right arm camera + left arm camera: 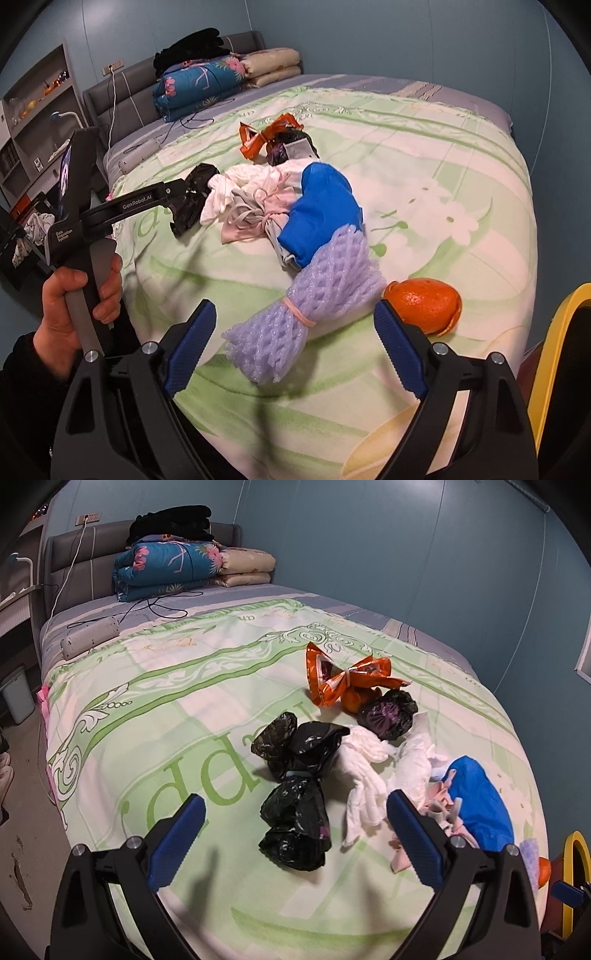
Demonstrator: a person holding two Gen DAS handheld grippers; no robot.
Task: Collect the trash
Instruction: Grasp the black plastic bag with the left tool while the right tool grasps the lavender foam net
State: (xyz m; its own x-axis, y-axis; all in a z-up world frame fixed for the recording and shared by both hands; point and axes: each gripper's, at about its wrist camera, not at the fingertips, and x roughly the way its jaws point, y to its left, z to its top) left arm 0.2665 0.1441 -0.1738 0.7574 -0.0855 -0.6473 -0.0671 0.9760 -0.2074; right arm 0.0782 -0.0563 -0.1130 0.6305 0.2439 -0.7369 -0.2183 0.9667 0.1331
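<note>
Trash lies in a row on the bed. A tied black plastic bag [295, 790] sits between the wide-open fingers of my left gripper [295, 805], just ahead of them. Beside it lie crumpled white tissue [364, 775], a blue bag [480, 801], a dark purple bag [388, 712] and an orange snack wrapper [343, 679]. My right gripper [295, 314] is open and empty, with a tied purple foam net [306, 295] between its fingers. An orange peel [424, 302] lies by the right finger. The blue bag [321, 214] is behind the net.
A yellow-rimmed bin [557, 354] stands at the bed's right corner. Folded quilts [166, 568] and a power strip [88, 638] with cables sit near the headboard. A small bin [16, 698] is on the floor at left. The left gripper's body [122, 210] shows in the right view.
</note>
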